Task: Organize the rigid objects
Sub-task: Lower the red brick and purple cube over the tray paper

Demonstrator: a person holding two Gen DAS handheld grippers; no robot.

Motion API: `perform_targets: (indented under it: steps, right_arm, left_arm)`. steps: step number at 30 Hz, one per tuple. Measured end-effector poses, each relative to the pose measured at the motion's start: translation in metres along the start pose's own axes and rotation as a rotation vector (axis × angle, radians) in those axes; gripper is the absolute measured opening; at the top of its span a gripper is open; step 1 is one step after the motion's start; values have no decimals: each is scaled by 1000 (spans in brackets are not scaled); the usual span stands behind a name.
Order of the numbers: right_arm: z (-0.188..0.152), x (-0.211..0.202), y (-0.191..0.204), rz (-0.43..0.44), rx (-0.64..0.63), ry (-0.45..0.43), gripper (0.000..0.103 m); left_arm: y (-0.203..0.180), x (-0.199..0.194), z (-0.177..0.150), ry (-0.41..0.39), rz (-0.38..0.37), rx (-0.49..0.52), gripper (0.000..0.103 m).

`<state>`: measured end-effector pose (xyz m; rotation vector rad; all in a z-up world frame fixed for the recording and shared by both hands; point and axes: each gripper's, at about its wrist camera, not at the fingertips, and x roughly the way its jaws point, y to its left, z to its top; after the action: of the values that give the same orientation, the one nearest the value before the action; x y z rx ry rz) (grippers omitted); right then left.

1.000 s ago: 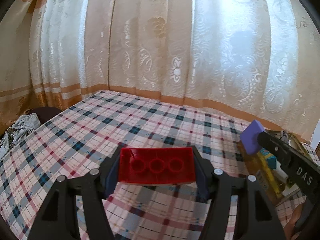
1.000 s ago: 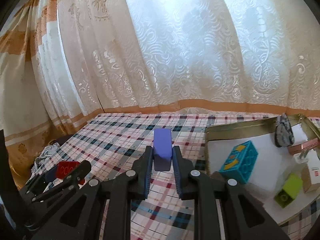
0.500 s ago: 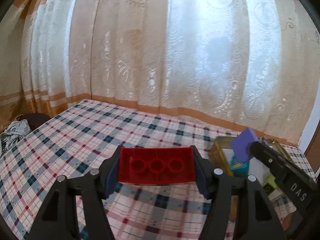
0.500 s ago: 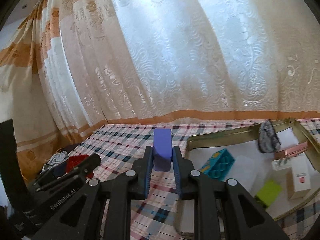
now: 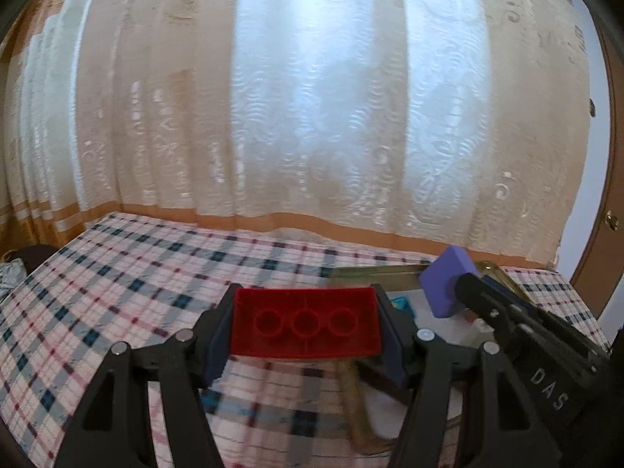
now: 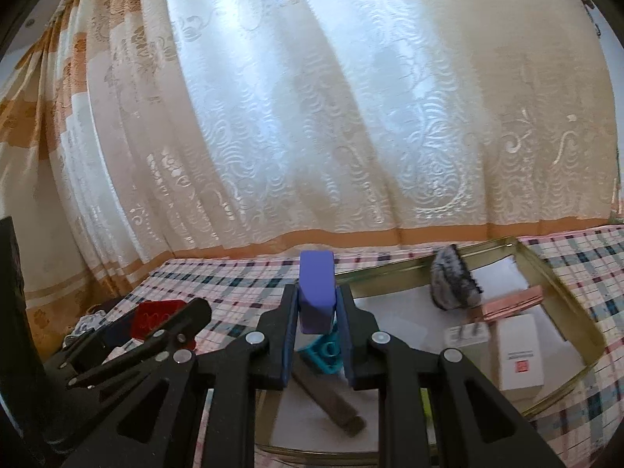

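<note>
Two grippers up over the checked cloth, both loaded: my left gripper is clamped abt halfway wide on a red brick, hollow side w/ three rings facing the cam. My right gripper is squeezed nearly closed on a purple block standing upright, above the gold tray that holds a teal brick, white box & other bits.

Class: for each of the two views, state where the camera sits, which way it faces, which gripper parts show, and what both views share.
Left wrist: on the left gripper, facing the curtain across the checked cloth; its jaws hold the red brick.
Right wrist: on the right gripper, facing the curtain over the gold tray; its jaws hold the purple block.
Shared: both blocks, both grippers, tray.
</note>
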<state>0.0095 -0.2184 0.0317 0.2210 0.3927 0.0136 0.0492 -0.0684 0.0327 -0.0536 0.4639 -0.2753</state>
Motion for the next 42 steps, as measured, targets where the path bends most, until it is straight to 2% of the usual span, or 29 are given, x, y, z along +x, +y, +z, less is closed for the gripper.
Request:
perform_targets:
  steps: [14, 27, 42]
  right_arm:
    - [8, -14, -53, -90, 33, -18, 22]
    - [13, -17, -96, -192, 52, -14, 22]
    - [12, -6, -104, -262, 0, 14, 22]
  left_arm:
    - [-54, 16, 3, 11, -69, 37, 63]
    - [-90, 32, -3, 41, -110, 53, 63]
    - [-108, 51, -10, 72, -108, 83, 63]
